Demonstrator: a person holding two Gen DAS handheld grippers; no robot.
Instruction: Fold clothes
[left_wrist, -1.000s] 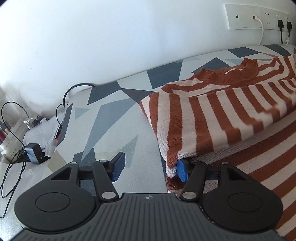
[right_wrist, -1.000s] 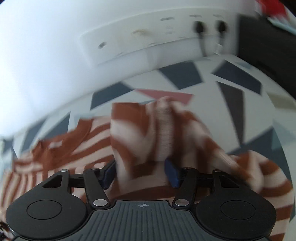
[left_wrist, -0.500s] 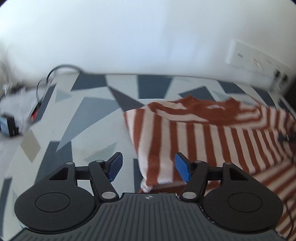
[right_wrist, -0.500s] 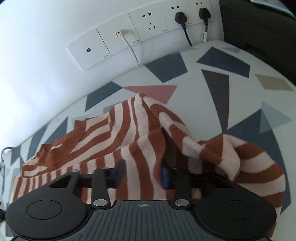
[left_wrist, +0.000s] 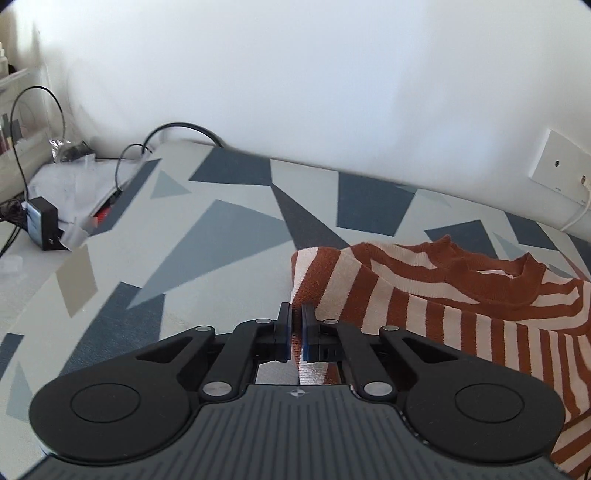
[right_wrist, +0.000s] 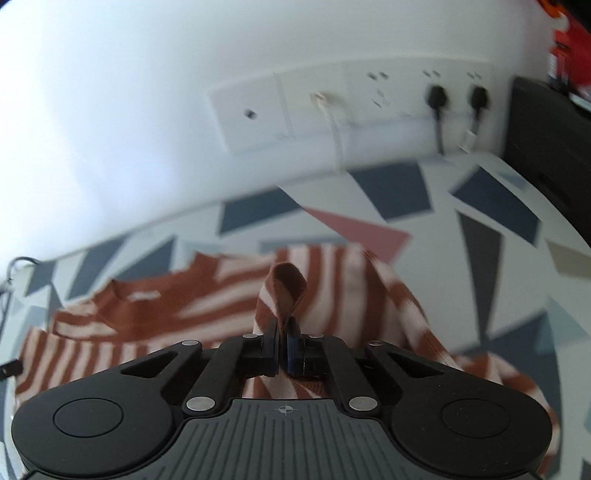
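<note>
Item: striped sweater (left_wrist: 461, 314), lower right of frame, on patterned tabletop (left_wrist: 221, 229).
Left gripper (left_wrist: 294, 332): spread 0.5 s ago, now pinching its left edge.
Right gripper (right_wrist: 282, 347): clamped on a raised fold.
Bare tabletop at left.

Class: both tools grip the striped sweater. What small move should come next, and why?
Probably lift both together and carry the pinched edge over the body. The left tool and right tool are each shut on sweater fabric, which lies rumpled on the patterned surface.
</note>
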